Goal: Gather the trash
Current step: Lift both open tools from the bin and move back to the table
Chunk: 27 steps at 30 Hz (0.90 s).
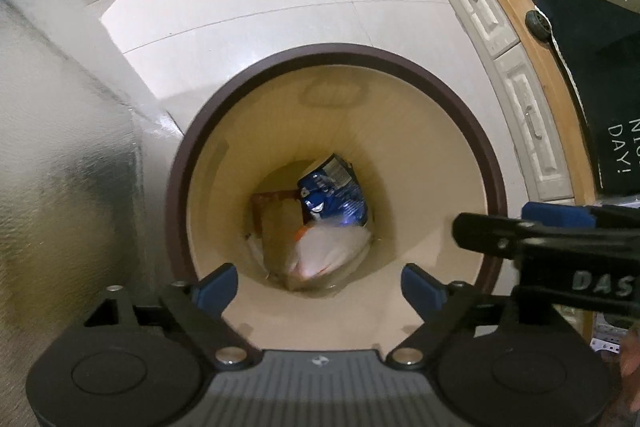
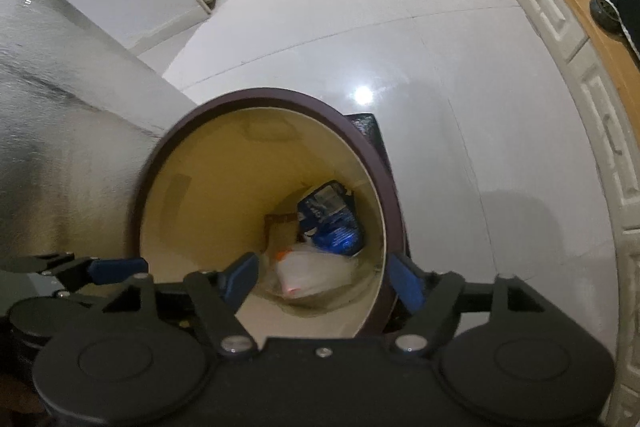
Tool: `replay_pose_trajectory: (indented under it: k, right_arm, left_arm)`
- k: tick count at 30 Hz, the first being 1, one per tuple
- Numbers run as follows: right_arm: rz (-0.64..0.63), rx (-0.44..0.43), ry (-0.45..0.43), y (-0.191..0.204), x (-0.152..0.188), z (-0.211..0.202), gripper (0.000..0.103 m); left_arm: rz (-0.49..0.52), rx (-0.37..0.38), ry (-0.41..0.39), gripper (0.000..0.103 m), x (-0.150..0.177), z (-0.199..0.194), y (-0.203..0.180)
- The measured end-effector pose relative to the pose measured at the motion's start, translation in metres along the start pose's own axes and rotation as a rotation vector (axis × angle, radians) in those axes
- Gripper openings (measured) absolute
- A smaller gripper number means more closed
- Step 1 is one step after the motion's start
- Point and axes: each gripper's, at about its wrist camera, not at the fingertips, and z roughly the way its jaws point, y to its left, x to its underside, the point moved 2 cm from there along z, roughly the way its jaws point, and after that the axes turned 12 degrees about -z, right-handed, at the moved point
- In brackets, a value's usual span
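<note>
A round trash bin with a brown rim (image 1: 340,49) (image 2: 260,93) and a cream inside stands on the floor below both grippers. At its bottom lie a blue snack bag (image 1: 334,195) (image 2: 332,223), a whitish plastic bag (image 1: 332,247) (image 2: 312,271) with an orange spot, and a brown cardboard piece (image 1: 276,227) (image 2: 280,227). My left gripper (image 1: 320,287) hangs open over the bin mouth with nothing between its blue pads. My right gripper (image 2: 324,281) is open too, over the bin's right side, and holds nothing. One of its fingers (image 1: 556,215) shows at the right of the left wrist view.
A silver textured surface (image 1: 60,147) rises right beside the bin on the left. A cabinet with drawers (image 1: 516,75) under a wooden top (image 1: 532,39) curves along the right. A dark mat (image 1: 608,107) lies on that top. Pale tiled floor (image 2: 400,27) lies beyond the bin.
</note>
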Motion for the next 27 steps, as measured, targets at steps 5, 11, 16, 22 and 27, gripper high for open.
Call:
replay_pose_trajectory:
  k: [5,11,16,22,27]
  right_arm:
    - [-0.015,0.002,-0.025,-0.002,0.002,-0.025,0.083]
    - [-0.033,0.014,-0.048,-0.001,0.007,-0.050,0.100]
    - [-0.044,0.000,-0.070,0.005,0.009,-0.071,0.103]
    - [-0.117,0.035,-0.080,0.017,0.013,-0.095,0.103]
    - [-0.149,0.074,-0.092,0.022,0.017,-0.115,0.103]
  left_arm:
    - [-0.036,-0.011,-0.017,0.099,0.007,-0.028,0.008]
    - [-0.073,-0.023,-0.049,0.103,0.013,-0.061,0.017]
    - [-0.095,-0.021,-0.076,0.103,0.019,-0.085,0.024]
    - [-0.109,-0.021,-0.110,0.103,0.031,-0.113,0.027]
    - [-0.113,-0.017,-0.132,0.103,0.039,-0.133,0.027]
